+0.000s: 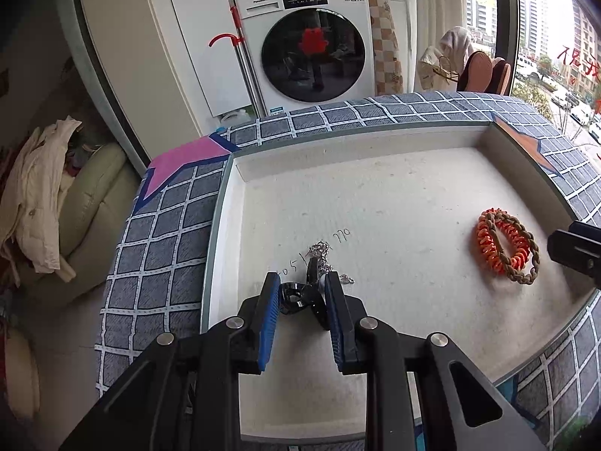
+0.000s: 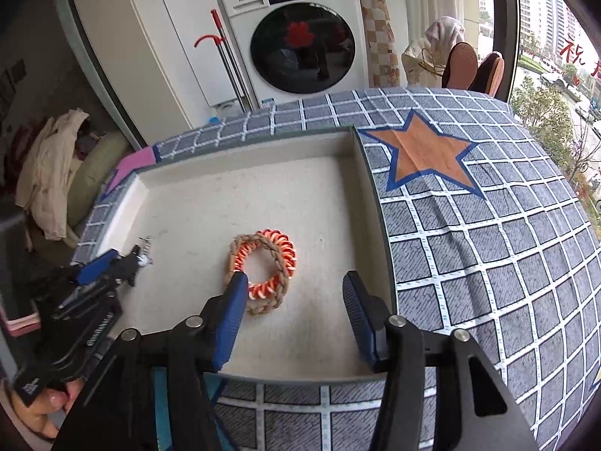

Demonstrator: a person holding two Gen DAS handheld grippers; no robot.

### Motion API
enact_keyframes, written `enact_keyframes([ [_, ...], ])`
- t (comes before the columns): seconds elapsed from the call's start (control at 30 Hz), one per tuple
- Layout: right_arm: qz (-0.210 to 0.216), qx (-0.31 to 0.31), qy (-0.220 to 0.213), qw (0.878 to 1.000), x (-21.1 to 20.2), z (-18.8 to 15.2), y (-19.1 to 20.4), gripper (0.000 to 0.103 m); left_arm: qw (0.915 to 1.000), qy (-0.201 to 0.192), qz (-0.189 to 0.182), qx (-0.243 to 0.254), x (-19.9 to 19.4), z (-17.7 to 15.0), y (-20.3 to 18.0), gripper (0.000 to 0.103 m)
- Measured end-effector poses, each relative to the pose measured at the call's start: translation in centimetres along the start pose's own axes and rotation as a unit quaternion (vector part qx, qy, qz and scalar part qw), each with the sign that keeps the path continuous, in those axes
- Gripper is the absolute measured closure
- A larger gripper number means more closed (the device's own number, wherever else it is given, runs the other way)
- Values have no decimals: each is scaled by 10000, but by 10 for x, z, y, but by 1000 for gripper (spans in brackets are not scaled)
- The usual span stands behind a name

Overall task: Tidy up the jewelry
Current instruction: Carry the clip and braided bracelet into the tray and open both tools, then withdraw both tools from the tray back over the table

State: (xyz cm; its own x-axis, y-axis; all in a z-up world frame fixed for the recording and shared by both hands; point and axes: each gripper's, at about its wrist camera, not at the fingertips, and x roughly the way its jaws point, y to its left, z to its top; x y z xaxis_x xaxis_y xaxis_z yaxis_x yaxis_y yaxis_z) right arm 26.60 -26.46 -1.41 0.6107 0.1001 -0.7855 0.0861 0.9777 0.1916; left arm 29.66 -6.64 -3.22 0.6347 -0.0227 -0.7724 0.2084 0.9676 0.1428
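A shallow white tray lies on a grey checked cloth. My left gripper has its blue fingers closed around a glossy black bow-shaped piece, low over the tray's left part. A silver chain lies bunched just beyond its tips. An orange and tan braided bracelet pair rests at the tray's right; it also shows in the right wrist view. My right gripper is open and empty, just in front of the bracelets, left finger beside them. The left gripper shows at that view's left.
The tray's raised rim borders the right side. The cloth carries an orange star on the right and a pink star at the left. A washing machine, a sofa with clothes and a window stand beyond.
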Motion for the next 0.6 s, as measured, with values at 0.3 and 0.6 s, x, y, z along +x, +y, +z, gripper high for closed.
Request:
enact_keyframes([
  [0.3, 228, 96, -332, 9991, -43, -7, 2, 43, 9985, -453, -53, -296, -25, 8, 8, 0],
  [0.6, 500, 248, -368, 9978, -76, -35, -5, 25, 9970, -683, -197, -322, -63, -1, 8, 0],
])
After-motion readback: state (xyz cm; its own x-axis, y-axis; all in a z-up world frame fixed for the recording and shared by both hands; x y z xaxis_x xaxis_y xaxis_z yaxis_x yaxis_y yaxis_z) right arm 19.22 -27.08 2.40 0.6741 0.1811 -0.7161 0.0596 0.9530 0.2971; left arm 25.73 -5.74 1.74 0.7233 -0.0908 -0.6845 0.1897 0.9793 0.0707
